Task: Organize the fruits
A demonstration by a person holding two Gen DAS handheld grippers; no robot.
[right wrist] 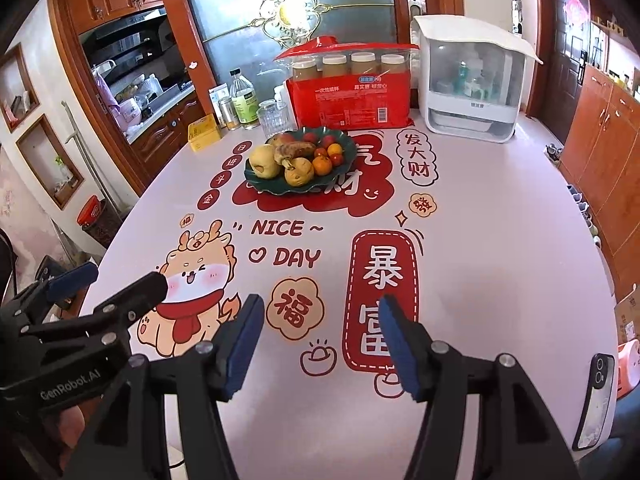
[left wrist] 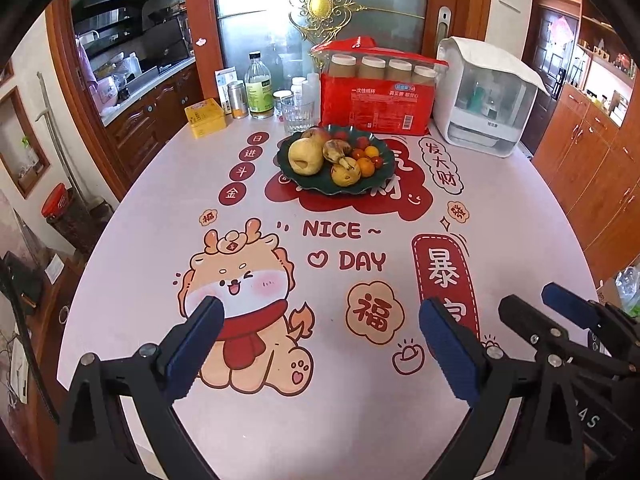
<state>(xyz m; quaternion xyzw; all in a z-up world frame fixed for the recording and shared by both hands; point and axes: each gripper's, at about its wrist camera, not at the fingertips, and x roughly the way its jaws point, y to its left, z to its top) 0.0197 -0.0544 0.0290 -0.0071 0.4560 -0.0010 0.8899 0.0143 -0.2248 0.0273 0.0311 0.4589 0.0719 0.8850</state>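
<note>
Writing covers the pink table cover: "NICE ~ DAY" in dark red beside a small heart, a cartoon dragon in a red scarf, and red panels and cloud shapes with Chinese characters. The body of the left gripper, seen at the near left of the right wrist view, reads "GenRobot.AI". At the far edge a red pack carries white Chinese print and a barcode, with four capped jars showing through its clear top. Left of it stand a drinking glass, a bottle with a green label and a yellow tin; right of it sits a white appliance.

The fruit lies on a dark green, wavy-rimmed plate at the far middle of the table: a pale pear, a brown-spotted banana, a yellow spotted fruit, a small orange and red cherry tomatoes.

The left gripper and the right gripper hang over the near table, jaws apart, nothing between them, well apart from the plate.
</note>
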